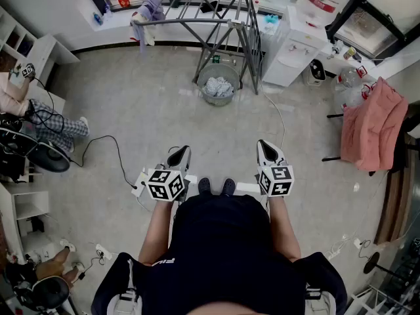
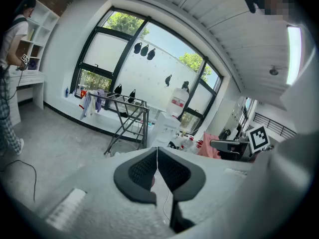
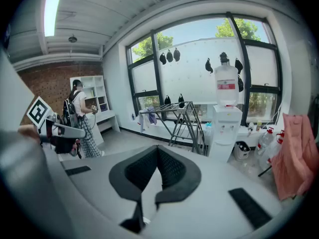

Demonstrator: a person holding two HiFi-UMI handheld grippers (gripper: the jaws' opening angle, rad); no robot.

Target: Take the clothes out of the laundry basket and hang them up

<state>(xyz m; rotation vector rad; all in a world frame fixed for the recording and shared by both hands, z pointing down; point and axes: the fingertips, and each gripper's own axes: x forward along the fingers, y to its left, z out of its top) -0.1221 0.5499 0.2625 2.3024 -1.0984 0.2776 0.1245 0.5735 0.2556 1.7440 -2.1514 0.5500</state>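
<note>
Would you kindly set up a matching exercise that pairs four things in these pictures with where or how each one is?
Things:
1. laundry basket
2. pink garment
3. purple garment
4. left gripper

Place or state:
A. draped at the head view's far right, away from the rack
B. jaws shut, nothing held
C. on the floor under the drying rack
D. hung on the drying rack

Pairs: 1-C, 2-A, 3-D, 4-B.

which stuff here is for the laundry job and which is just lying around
For the job: laundry basket, clothes in it, drying rack, left gripper and right gripper, both shut and empty.
Lying about: water dispenser, pink cloth, floor cable.
</note>
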